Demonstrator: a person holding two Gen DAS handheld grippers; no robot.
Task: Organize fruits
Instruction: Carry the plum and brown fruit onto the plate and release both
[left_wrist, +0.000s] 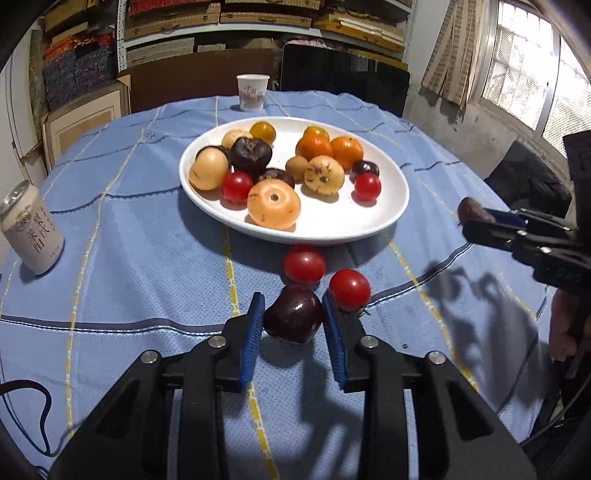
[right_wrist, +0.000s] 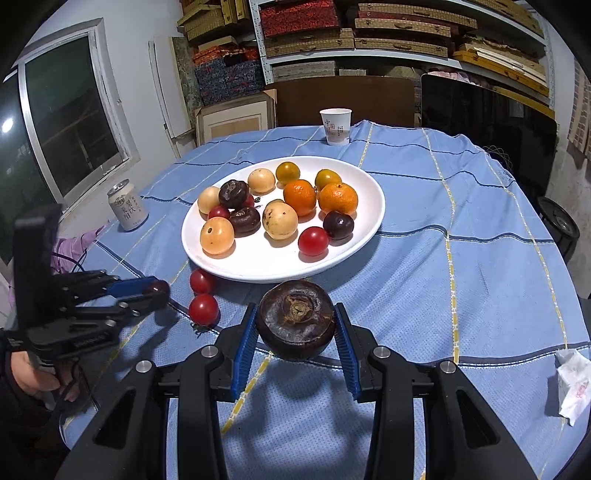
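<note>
Both grippers should lift clear of the cloth before carrying toward the white plate at frame centre. The left gripper, angled down at lower centre, clamps a dark cherry beside 2 tomatoes. The right gripper, likewise tilted, clamps a brown mangosteen.

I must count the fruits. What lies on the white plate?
White plate holds two oranges, two red tomatoes, greenish-yellow, tan and dark fruits. Some fruits hide others behind them, so an exact count is uncertain.

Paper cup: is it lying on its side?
No, the paper cup stands upright on the blue tablecloth behind the white plate.
</note>
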